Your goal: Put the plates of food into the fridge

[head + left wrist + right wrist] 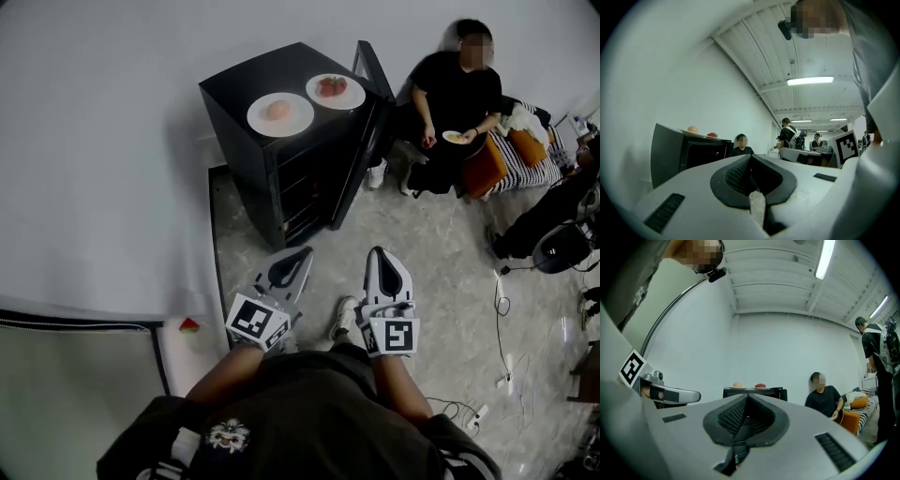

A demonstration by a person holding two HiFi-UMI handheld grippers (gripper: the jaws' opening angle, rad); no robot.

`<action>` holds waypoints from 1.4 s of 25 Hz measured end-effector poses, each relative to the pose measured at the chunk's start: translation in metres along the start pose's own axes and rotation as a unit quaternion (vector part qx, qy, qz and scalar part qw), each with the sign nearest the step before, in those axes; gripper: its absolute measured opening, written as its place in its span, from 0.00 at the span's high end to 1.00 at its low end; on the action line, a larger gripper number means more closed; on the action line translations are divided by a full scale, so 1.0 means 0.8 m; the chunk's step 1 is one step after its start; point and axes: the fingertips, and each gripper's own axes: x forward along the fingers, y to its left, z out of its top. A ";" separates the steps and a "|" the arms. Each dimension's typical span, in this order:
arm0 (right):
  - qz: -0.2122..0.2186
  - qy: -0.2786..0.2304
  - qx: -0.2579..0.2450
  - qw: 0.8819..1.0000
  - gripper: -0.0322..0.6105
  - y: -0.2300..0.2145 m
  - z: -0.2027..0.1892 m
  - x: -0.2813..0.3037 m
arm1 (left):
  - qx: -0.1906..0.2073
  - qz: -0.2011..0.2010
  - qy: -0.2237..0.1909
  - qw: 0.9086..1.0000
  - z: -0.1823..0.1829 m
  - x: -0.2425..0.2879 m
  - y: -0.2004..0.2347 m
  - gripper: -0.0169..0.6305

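A black mini fridge (281,178) stands on the floor ahead with its door (373,112) swung open to the right. Two white plates rest on its top: one with a peach-coloured food (279,113), one with red food (335,91). Both gripper views show the same two plates (701,133) (749,387) far off on the fridge. My left gripper (298,255) and right gripper (382,253) are held low near my body, well short of the fridge. Each is shut, its jaws meeting with nothing between them.
A person (455,98) sits against the wall right of the fridge door, holding a small plate. A white partition (103,187) runs along the left, with a small watermelon-slice piece (189,325) at its foot. Cables (502,300) and bags lie on the floor at right.
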 end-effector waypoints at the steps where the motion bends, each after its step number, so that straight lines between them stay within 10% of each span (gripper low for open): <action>1: 0.007 -0.006 0.003 1.000 0.91 -0.002 0.000 0.005 | 0.002 0.005 0.000 1.000 -0.001 0.004 0.001 0.94; 35: 0.188 -0.045 0.060 0.979 0.91 -0.152 -0.014 0.140 | 0.026 0.157 0.023 0.987 -0.012 0.213 0.014 0.94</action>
